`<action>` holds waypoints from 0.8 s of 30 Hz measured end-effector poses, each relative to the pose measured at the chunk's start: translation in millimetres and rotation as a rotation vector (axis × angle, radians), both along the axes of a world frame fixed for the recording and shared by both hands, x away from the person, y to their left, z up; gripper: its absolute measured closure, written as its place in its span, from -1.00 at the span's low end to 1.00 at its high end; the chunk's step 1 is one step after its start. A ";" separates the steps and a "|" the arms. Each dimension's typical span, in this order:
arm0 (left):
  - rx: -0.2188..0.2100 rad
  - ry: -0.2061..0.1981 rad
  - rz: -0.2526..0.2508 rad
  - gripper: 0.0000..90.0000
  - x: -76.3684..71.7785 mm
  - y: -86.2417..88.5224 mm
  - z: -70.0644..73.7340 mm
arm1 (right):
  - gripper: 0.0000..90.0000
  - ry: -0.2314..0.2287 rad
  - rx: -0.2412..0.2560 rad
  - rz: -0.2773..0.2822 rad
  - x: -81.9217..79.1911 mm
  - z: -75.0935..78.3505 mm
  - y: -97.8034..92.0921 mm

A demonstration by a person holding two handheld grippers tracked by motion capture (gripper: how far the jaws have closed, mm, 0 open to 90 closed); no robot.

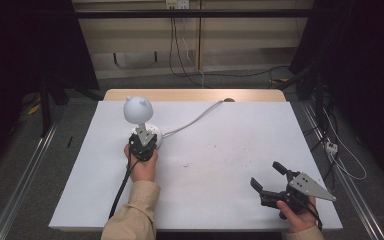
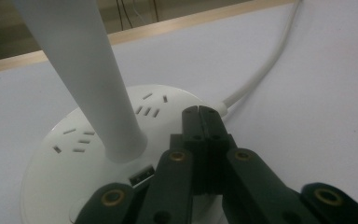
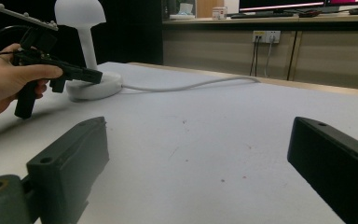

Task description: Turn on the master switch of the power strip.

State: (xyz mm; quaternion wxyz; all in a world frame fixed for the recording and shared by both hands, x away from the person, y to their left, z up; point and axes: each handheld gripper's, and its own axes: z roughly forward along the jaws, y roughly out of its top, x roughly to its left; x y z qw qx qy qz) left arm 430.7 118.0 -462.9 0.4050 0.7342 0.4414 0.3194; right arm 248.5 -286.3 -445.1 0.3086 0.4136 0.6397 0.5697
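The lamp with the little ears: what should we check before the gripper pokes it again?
1. Lamp standing upright on its round base: ok.
2. Left gripper jaws closed, tip over the base: ok.
3. Tip actually pressing a button: cannot tell.
4. Cord lying free across the table, away from both grippers: ok.
5. Right gripper open and parked far from the lamp: ok.
6. Lamp lit: cannot tell.

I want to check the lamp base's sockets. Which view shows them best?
The left gripper view: the lamp base with its socket slots lies close up. The high view has it small behind the left claw; the right gripper view, side-on.
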 end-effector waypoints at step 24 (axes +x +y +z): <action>-0.067 -0.017 -0.015 0.81 -13.3 1.0 2.9 | -0.90 0.001 0.001 0.002 2.1 -0.4 0.2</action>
